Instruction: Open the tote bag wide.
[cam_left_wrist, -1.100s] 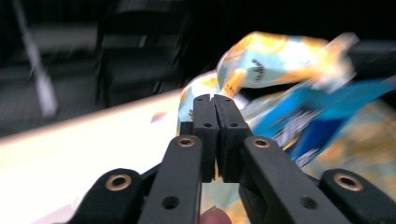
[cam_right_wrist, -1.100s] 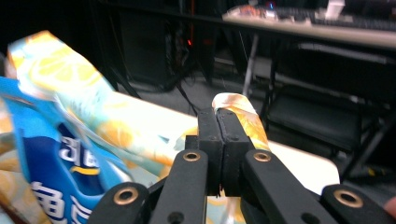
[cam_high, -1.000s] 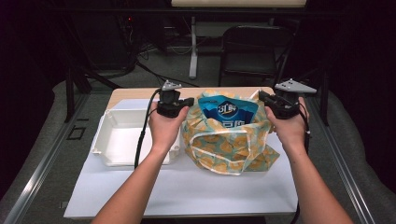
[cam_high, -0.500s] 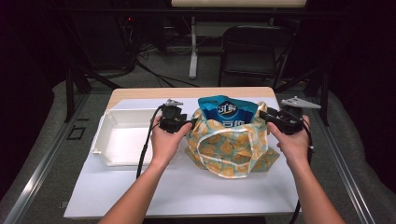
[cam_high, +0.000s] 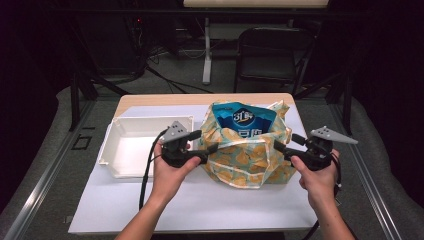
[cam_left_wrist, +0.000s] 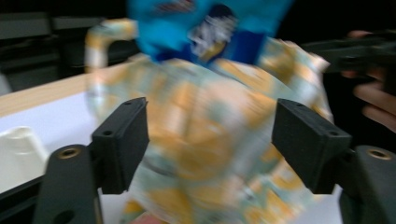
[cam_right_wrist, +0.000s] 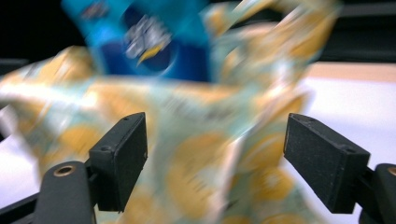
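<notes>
Table (cam_high: 150, 210): white sheet over most of the top, bare wood strip along the far edge. Grey floor around it. Room behind is dark: a black chair (cam_high: 267, 55) beyond the far edge, a pale post (cam_high: 206, 55) left of the chair, cables on the floor.

Containers:
- White tray (cam_high: 131, 145), rectangular, left half of the table, long side running left-right. Looks empty. A corner of it shows in the left gripper view (cam_left_wrist: 18, 149).
- Cloth bag (cam_high: 247, 160), orange and pale pattern, centre-right of the table, just beside the tray's right end. Mouth open upward, one handle loop sticking up at the far right.
- Blue snack packet (cam_high: 243, 120) standing upright inside the bag, top half above the rim. Also seen in the gripper views (cam_left_wrist: 205, 28) (cam_right_wrist: 149, 42), motion-blurred.

Tongs:
- Left gripper (cam_high: 207, 144) in the left hand (cam_high: 170, 167), at the bag's left side, between tray and bag. Jaws apart, pointing at the bag. In its own view the bag (cam_left_wrist: 210, 140) sits between and beyond the jaws; cannot tell if the tips touch cloth.
- Right gripper (cam_high: 287, 145) in the right hand (cam_high: 315, 172), at the bag's right side. Jaws apart, bag (cam_right_wrist: 201, 154) spread across the gap; contact not clear either.
- Right hand and gripper also at the right edge of the left gripper view (cam_left_wrist: 369, 60).
</notes>
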